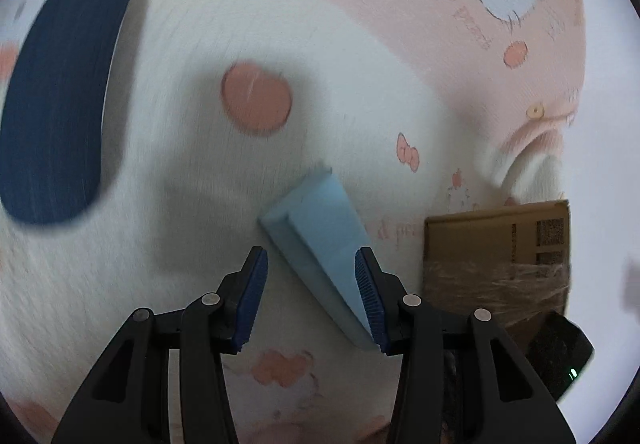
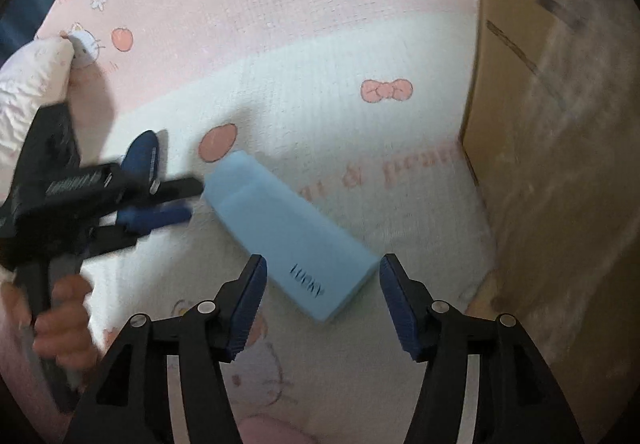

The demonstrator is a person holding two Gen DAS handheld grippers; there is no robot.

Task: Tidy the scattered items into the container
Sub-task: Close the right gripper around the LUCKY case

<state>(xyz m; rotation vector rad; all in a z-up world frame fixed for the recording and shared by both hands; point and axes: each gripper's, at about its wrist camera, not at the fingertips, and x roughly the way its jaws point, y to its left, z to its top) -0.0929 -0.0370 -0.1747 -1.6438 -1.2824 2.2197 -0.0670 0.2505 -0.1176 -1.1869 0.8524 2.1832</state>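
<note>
1. Dark blue oblong thing at nine to ten o'clock in the left wrist view, lying on the patterned pink-and-white cloth; too blurred to name.
2. Left gripper at six o'clock of the same view, jaws apart, pointing down at the cloth.
3. Light blue box lying flat on the cloth, slanting from centre down toward five o'clock, its near end passing between the open pads; right pad overlapping the box edge, left pad clear of it. No grip on the box as far as visible, though contact at the right pad is hard to judge.
4. Cardboard container at three to four o'clock, standing on the cloth near the box, clear tape across its side.
5. In the right wrist view, a hand at eight o'clock on the black handle of the left gripper, blurred, its tips just beside the box's far end.
6. Light blue box at centre, printed end toward six o'clock.
7. Right gripper at six o'clock, jaws wide apart, nothing clamped; box's near corner lying between the pads, touching neither.
8. Cardboard container filling three o'clock, standing apart from the box.
</note>
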